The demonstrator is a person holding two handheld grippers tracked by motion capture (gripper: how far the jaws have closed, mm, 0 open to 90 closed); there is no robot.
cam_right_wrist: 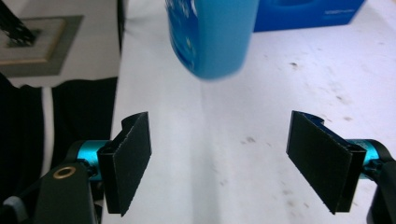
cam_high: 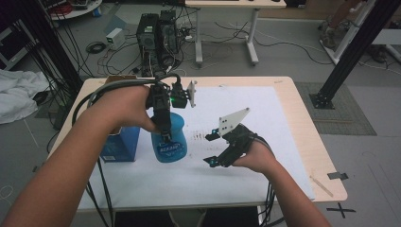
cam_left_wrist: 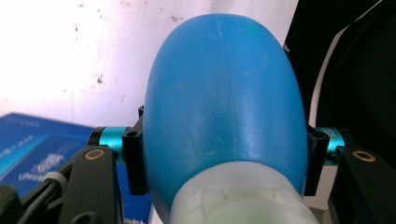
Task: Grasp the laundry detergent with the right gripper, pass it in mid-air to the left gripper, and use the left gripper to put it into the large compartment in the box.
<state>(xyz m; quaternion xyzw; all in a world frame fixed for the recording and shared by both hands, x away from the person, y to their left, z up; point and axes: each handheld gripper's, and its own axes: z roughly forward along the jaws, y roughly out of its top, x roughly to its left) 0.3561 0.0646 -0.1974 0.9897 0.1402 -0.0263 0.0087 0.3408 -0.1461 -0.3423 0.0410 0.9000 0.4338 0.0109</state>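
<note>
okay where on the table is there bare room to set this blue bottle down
Free: the white mat right of the right gripper out to the table edge, and the near strip in front of both hands. Crowded: the left side, where the blue box stands beside the blue bottle clamped in the left gripper.

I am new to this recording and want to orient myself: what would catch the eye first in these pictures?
The blue bottle stands out first, near the middle of the white mat, clamped by the left claw from above. To its right, the right claw hovers open over the mat with nothing between its pads. A blue box sits just left of the bottle.
</note>
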